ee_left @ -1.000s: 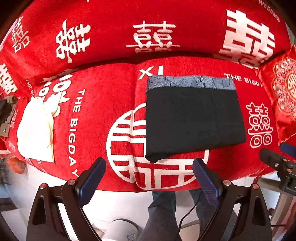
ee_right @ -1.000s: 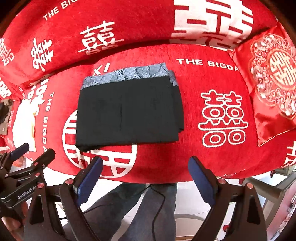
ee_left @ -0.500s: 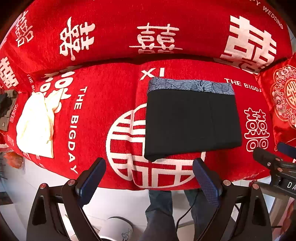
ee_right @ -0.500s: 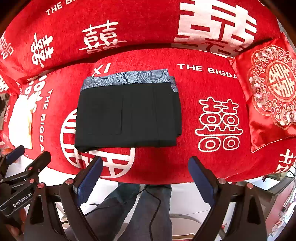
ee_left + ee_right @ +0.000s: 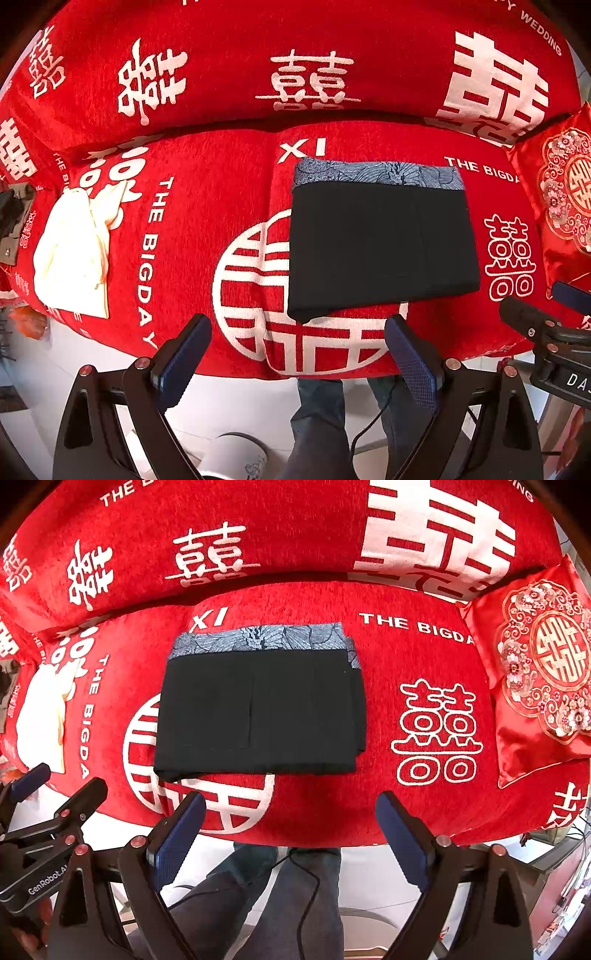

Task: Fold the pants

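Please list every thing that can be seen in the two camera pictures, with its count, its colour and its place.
pants: one, black with a blue-grey patterned band at the far edge, folded flat on the middle of the sofa seat.
cream cloth: one, pale yellow, on the seat's left end.
sofa cover: one, red with white characters, over seat and backrest.
embroidered cushion: one, red satin, at the seat's right end.
left gripper: one, black with blue pads, open, short of the seat.
right gripper: one, same colours, open, short of the seat.
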`<state>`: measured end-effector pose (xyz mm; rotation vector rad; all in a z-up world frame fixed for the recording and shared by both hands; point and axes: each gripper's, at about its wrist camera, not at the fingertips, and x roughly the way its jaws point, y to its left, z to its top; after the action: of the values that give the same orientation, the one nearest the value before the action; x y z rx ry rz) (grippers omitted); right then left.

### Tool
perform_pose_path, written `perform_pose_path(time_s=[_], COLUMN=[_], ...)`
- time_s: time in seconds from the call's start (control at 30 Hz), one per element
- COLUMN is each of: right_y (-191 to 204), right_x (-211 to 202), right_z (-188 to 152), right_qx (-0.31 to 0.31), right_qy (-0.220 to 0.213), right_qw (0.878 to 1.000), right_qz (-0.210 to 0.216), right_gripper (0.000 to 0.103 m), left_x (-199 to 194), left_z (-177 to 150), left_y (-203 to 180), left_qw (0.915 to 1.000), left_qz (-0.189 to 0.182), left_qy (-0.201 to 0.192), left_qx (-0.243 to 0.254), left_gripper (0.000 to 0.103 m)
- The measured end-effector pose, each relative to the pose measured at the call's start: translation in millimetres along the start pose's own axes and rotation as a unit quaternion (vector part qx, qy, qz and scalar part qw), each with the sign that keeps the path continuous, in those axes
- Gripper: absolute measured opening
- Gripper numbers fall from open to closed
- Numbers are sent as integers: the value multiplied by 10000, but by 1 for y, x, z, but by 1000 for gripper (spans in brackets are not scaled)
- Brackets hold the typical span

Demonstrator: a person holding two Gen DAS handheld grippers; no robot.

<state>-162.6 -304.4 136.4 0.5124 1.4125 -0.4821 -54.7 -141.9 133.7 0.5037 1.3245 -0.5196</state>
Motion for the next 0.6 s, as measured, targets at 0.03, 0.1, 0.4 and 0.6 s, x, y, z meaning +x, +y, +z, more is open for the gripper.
perform_pose_path(time_s=[0.03,0.1,0.4,0.6], right_y=[0,1,1,2], right_x=[-1,-2,-6,-7], right_z=[0,1,1,0], right_qx=[-7,-8,-7,1], right_qy=[-6,-18,-45,-45], right_qw=[10000,10000,10000,10000], right_qz=[-3,-15,-46,-44], right_gripper=[95,95,95,95], left_x=[-1,-2,-4,-7], left_z=[1,1,2,1], left_y=[0,0,1,1], left_qw=[10000,10000,10000,10000], left_qz=[-4,-5,-14,-8], left_qy=[-8,-21,-28,-75], left_qx=[6,22,28,-7], left_gripper=[95,95,95,95])
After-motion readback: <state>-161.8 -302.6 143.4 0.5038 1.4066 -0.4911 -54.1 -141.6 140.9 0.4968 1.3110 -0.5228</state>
